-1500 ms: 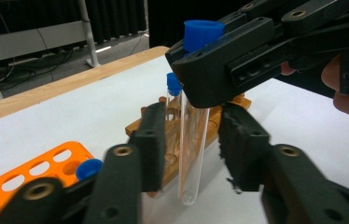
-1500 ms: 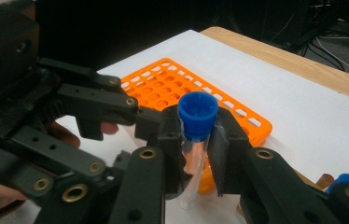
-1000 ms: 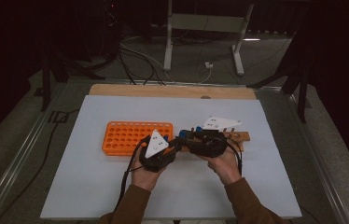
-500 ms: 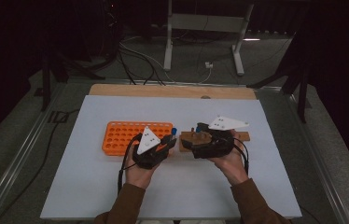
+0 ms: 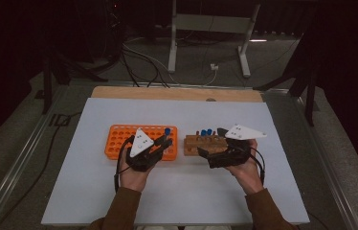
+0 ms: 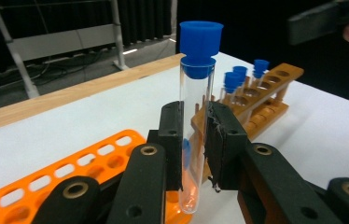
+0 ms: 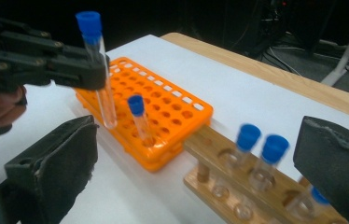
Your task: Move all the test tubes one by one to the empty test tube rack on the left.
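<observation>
Clear glass tube with blue cap (image 6: 194,112), frame centre, clamped upright in my left gripper (image 6: 195,140) over the orange plastic rack (image 6: 70,172). Risk: misaligned descent, rim strike, slip. Right gripper (image 7: 196,163) jaws just opened, empty, near the wooden rack (image 7: 238,182).

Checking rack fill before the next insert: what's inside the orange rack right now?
One blue-capped tube stands in a corner hole of the orange rack; the other visible holes look empty. The left gripper and its tube cover part of it.
</observation>
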